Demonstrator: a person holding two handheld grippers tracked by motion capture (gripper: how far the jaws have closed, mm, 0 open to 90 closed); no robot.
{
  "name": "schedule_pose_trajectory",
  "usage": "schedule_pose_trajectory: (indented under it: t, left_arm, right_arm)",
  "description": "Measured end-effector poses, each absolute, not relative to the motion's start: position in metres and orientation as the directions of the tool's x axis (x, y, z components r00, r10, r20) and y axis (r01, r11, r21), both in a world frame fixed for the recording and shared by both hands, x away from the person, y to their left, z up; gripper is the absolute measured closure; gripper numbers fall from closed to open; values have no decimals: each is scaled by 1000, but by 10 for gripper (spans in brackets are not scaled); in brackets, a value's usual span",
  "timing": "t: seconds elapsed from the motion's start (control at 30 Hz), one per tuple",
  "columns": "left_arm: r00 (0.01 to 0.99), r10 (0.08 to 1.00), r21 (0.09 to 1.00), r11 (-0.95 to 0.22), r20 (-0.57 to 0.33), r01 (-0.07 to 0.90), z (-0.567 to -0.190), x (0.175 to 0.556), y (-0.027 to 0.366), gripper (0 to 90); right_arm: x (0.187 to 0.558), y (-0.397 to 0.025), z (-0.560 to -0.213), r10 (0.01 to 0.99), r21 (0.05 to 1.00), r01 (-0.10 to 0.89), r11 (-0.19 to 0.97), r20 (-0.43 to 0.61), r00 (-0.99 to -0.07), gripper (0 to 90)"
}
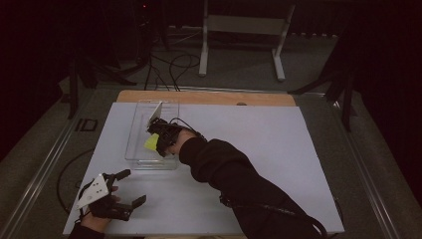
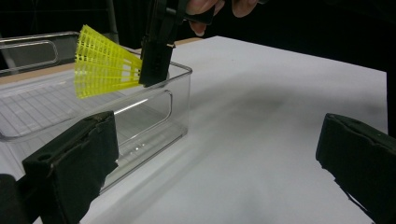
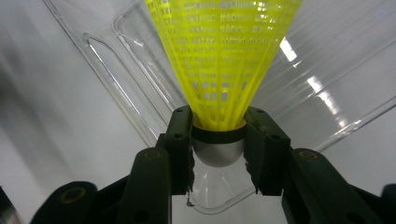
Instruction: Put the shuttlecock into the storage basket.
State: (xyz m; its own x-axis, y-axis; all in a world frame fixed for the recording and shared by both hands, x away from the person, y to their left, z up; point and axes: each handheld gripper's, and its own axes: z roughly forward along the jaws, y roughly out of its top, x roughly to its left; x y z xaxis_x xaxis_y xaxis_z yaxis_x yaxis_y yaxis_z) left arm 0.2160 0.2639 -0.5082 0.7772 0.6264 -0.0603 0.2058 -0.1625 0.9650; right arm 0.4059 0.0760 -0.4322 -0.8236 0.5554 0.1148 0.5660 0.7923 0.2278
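A: While I'm watching the high view, I'm seeing the right gripper (image 1: 160,140) hanging over the near end of the clear plastic bin (image 1: 133,130), left of centre on the white table (image 1: 259,144). What's it carrying?

B: A yellow shuttlecock (image 3: 223,60). In the right gripper view the jaws are pinching it at the base, one on each side of the dark band, just above the grey cork tip. The mesh skirt is fanning out away from the camera.

A: In the bin or above it?

B: Above. In the left gripper view the shuttlecock (image 2: 105,61) is sitting higher than the bin's rim (image 2: 180,67), skirt pointing over the inside of the bin. I can't see it touching a wall or the floor of the bin.

A: Left gripper?

B: The left gripper (image 1: 130,187) is sitting at the near left corner of the table, well apart from the bin. Jaws are spread wide, nothing between them. In its own view they're framing bare tabletop with the bin's near corner beside the left jaw.

A: Anything else on the surface?

B: A wooden strip (image 1: 209,97) is running along the table's far edge.
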Motion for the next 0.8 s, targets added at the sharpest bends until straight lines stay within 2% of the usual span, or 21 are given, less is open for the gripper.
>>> schedule_pose_trajectory:
  t: [0.07,0.23,0.37,0.53,0.57,0.8]
  left_arm:
    - [777,626,965,-162,-61,206,-508,216,264,0]
    - [777,627,965,-160,-63,207,-508,216,264,0]
    - [777,627,965,-161,-61,206,-508,216,264,0]
    - [777,626,966,-159,-61,204,-508,216,264,0]
    - [777,627,966,-158,-63,205,-508,216,264,0]
    - [777,626,966,-156,-63,204,-508,216,264,0]
  right_arm:
    - [406,76,-430,562,237,573,785,119,-819,511]
    - [406,74,-426,557,241,567,788,116,-823,365]
    - [402,76,-423,543,232,553,800,109,-832,212]
    - [398,79,-421,523,236,528,816,89,-848,130]
    - [398,78,-420,519,238,524,818,88,-850,87]
    - [398,74,-411,518,265,521,811,88,-851,70]
